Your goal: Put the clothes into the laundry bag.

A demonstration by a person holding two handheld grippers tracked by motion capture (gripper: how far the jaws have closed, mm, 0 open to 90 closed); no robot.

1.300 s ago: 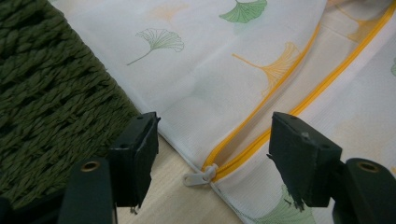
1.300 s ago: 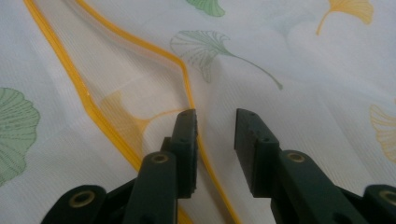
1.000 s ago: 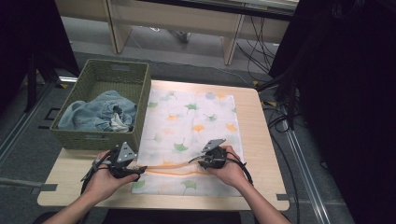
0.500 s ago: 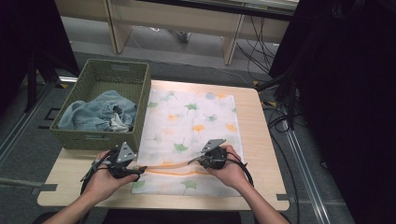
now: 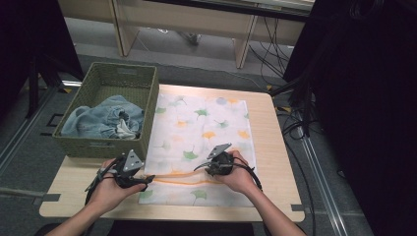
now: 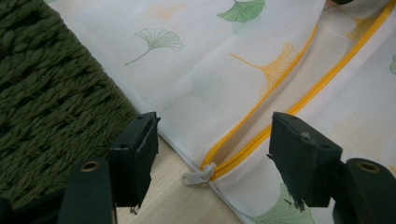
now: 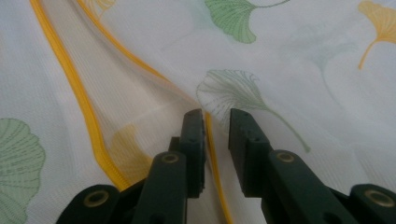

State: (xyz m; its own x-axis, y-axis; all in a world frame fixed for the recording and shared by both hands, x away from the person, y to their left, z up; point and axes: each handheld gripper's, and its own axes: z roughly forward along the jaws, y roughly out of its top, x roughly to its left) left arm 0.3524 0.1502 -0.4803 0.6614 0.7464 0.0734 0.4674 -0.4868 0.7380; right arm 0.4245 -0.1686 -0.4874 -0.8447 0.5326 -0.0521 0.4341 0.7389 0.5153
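A white mesh bag (image 5: 201,132) printed with ginkgo leaves lies flat on the table, its yellow zipper (image 5: 187,178) parted near the front edge. My left gripper (image 5: 147,179) rests at the bag's left corner. It stands open (image 6: 215,154), with the white zipper pull (image 6: 198,176) on the table between its jaws, untouched. My right gripper (image 5: 199,167) sits at the middle of the zipper. Its jaws (image 7: 217,126) have just been closing and then eased open a little. A narrow gap stays between them, and the upper yellow zipper edge (image 7: 208,135) runs through it.
A green woven basket (image 5: 105,147) stands at the table's left, right beside the left gripper, with blue jeans (image 5: 101,120) in it. Bare wooden table (image 5: 275,162) shows to the right of the bag. Cables hang beyond the table's right edge.
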